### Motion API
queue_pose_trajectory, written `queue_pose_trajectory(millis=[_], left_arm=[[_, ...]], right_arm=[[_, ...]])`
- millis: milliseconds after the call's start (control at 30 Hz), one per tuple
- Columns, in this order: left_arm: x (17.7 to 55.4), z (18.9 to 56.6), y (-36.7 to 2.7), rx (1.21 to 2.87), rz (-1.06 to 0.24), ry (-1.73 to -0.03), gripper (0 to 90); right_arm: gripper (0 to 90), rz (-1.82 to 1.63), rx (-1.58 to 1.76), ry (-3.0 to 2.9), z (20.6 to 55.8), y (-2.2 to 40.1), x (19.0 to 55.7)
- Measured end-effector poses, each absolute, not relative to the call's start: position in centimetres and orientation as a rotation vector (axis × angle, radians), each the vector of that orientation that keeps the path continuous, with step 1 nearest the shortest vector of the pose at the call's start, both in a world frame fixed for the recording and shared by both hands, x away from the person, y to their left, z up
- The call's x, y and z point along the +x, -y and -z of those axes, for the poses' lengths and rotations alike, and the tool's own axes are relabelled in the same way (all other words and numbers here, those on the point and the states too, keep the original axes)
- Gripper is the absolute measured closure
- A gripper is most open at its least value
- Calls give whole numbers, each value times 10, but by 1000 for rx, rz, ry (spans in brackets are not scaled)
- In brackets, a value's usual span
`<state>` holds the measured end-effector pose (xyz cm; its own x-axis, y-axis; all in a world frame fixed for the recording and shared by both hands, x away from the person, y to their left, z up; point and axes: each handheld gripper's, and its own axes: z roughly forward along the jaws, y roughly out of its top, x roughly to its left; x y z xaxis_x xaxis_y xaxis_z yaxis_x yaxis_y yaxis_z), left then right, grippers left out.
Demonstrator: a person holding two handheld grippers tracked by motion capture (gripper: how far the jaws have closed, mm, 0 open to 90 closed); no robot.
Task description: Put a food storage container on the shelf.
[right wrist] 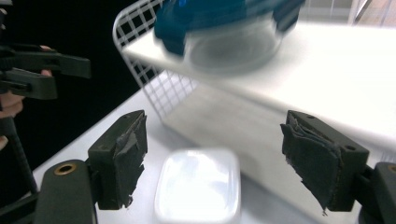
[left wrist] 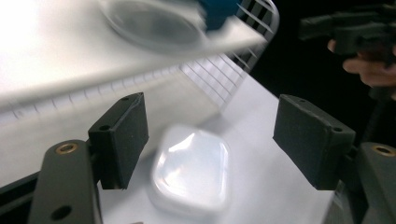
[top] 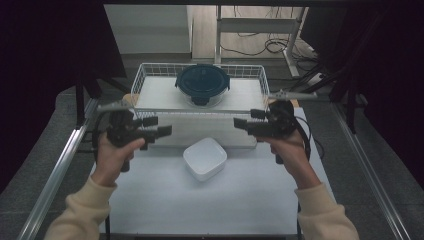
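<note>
From the high view I hold the left gripper (top: pixel 159 131) and right gripper (top: pixel 244 125) above the white dish (top: pixel 204 158), centre of the table (top: pixel 250 200). In both gripper views the jaws stand spread and empty over the dish (left wrist: pixel 191 170) (right wrist: pixel 198 185); I judge this the approach step, next lowering one gripper to straddle its rim.

The small square dish (top: pixel 204 158) is plain glossy white, on a white counter (top: pixel 200 200). The wire basket (top: pixel 142 75) is white with a grid pattern. The glass container's lid (top: pixel 202 80) is dark blue. Both tools are black; the sleeves (top: pixel 325 212) are cream.
</note>
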<state>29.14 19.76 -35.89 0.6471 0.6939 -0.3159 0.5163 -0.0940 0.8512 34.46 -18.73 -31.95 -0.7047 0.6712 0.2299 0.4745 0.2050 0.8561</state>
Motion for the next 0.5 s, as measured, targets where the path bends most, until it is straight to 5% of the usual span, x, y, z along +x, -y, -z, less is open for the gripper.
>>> queue_pose_trajectory(millis=[500], left_arm=[[254,445,-196,1848,-133,-1070,279]], right_arm=[[246,-1388,1092,-2391,416,203,277]])
